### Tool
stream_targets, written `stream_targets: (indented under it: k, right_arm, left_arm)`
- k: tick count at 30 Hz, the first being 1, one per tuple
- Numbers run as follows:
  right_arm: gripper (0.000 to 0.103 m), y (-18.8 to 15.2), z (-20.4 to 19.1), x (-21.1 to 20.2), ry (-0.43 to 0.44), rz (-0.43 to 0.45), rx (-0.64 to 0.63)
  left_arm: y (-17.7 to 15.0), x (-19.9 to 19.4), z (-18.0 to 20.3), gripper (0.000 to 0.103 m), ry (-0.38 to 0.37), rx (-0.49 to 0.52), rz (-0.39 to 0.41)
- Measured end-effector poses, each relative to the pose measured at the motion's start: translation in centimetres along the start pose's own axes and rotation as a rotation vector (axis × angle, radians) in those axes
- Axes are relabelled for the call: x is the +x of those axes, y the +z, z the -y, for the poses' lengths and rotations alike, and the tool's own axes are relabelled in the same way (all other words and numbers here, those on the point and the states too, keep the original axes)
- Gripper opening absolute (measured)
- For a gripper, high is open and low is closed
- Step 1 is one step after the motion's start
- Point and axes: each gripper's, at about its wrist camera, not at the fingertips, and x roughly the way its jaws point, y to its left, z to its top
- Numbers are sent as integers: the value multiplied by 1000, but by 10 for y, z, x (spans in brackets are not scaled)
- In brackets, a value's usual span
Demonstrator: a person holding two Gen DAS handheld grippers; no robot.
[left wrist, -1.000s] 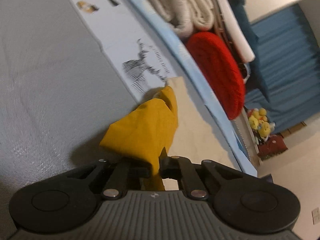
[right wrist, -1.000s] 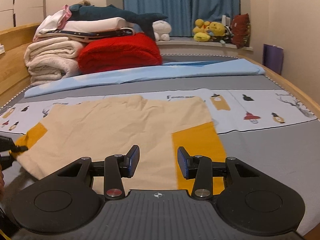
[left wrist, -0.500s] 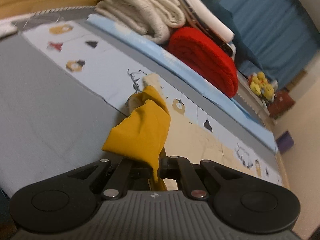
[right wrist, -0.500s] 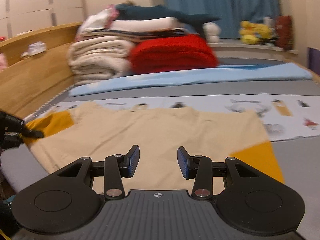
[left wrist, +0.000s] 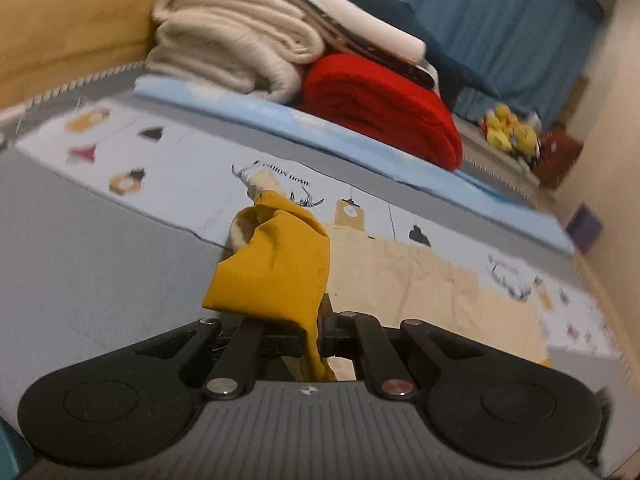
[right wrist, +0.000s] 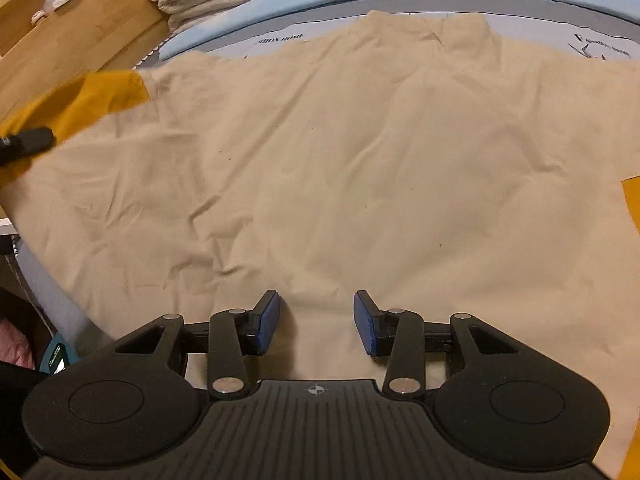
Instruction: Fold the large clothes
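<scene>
A large cream shirt with mustard-yellow sleeves lies spread on the bed. My left gripper is shut on the yellow left sleeve and holds it bunched above the bed; the cream body stretches to the right. In the right wrist view the same sleeve shows at the far left with the left gripper's fingertip on it. My right gripper is open and empty, low over the shirt's near middle. The other yellow sleeve shows at the right edge.
A printed white sheet and a light blue sheet cover the grey bed. Folded cream blankets and a red blanket are stacked at the back. A wooden bed frame runs along the left.
My right gripper has tipped down and moved closer over the shirt's middle. My left gripper has kept hold of the yellow sleeve and turned towards the stacked blankets.
</scene>
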Motion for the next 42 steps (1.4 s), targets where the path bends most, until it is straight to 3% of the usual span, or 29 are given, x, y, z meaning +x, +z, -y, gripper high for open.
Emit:
stream_targets:
  k: [4,10,14,22,27,31,36,38,42]
  right_arm:
    - [43,-7,7,-27,15,45,4]
    - [43,-7,36,-89,-68,242,-15]
    - [43,-13,75,-137,-151,343,10]
    - [43,-38,132,-207,-247,443,81]
    - [44,-52,152,-249,-287,509,52]
    - [44,-52,168,-261,-296,533,115]
    - [44,-48,179,-254,-296,522,200]
    - [44,-43,177,-247,-300,514,203]
    - [44,-33,170,-229,-318,504,183]
  left_arm:
    - [-2,2,-5,5,15,-49,-27]
    - [1,4,-11,5,36,-143,-43]
    - [-2,0,6,5,60,-106,-25]
    - [-7,-5,44,5,107,58,1]
    - [-1,-14,49,5,110,51,-11]
    - [7,-12,51,5,91,22,-20]
    - [-7,0,50,5,76,87,4]
    - [-7,10,47,5,91,70,-31]
    - [5,10,41,5,62,48,-19]
